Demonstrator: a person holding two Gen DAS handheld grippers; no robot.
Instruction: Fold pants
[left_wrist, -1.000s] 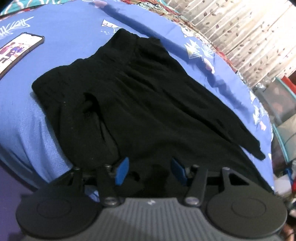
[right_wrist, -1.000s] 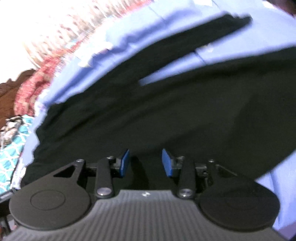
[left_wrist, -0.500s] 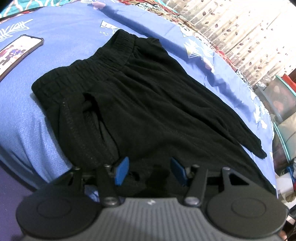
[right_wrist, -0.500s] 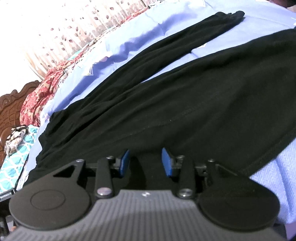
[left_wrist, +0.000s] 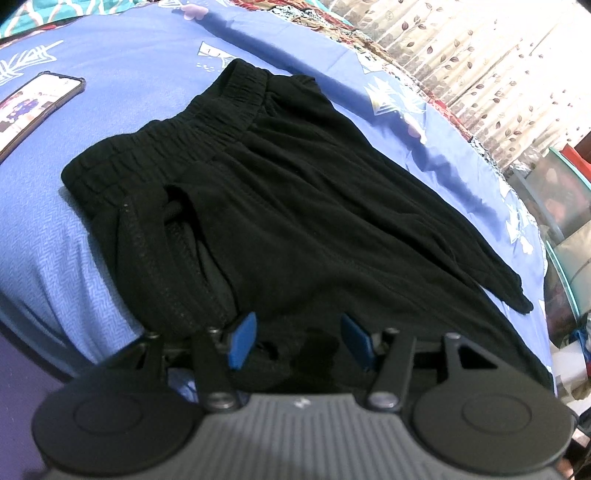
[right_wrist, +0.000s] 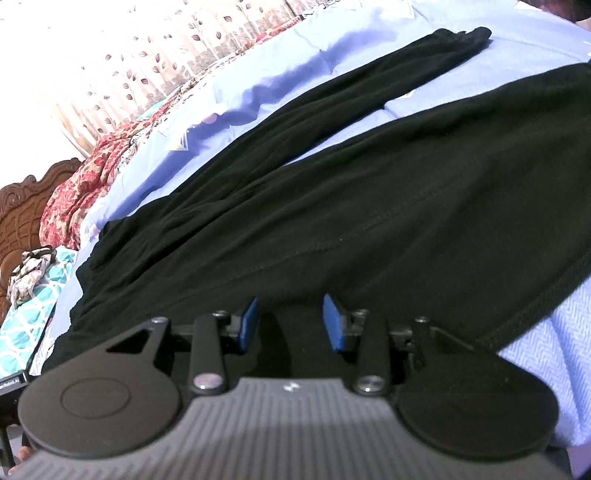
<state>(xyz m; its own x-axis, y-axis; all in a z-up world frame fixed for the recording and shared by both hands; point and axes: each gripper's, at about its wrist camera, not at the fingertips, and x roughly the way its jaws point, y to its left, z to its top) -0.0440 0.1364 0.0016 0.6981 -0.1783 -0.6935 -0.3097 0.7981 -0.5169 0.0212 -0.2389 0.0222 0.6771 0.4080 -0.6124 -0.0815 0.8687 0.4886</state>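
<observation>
Lying flat on the blue bedsheet (left_wrist: 122, 74) (phone (left_wrist: 35, 105) nearby), black pants (left_wrist: 295, 206).

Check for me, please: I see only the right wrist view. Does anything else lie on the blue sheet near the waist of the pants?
Observer: Yes. A phone lies on the blue sheet, left of the waistband and apart from it, with its screen lit.
Operator: Is the top of the pants flat there?
Observer: Not fully. A side pocket of the pants gapes open just below the waistband.
Operator: And the left hand-held gripper?
Observer: The left hand-held gripper is at the near edge of the pants. Its jaws stand apart with black fabric between them.
</observation>
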